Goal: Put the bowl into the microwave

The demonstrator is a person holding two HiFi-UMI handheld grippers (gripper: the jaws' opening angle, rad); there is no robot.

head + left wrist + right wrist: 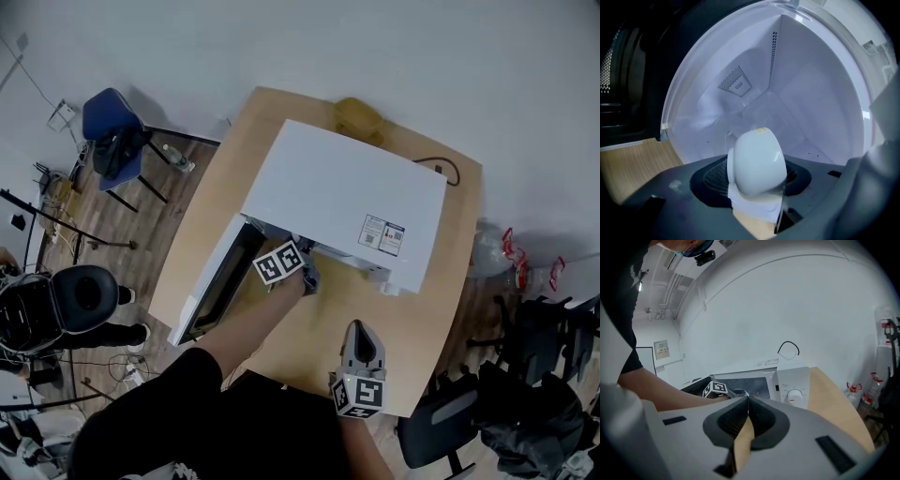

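Bowl (757, 161): white and glossy, tipped on its side, right at the open mouth of the microwave (347, 197), not yet set down inside.
Handling: looks like glazed ceramic, so stiff, slick, likely to chip on a knock, and probably with a bit of weight.
Where to hold: across the wall near the rim, squeezed evenly so the glaze cannot slide.
Left tongs (307, 278): clamped on the bowl, nose at the microwave's opening.
Door (217, 281): swung wide open from the microwave's front.
Right tongs (746, 401): pressed together on nothing, hanging in front of the microwave over the desk (450, 281).
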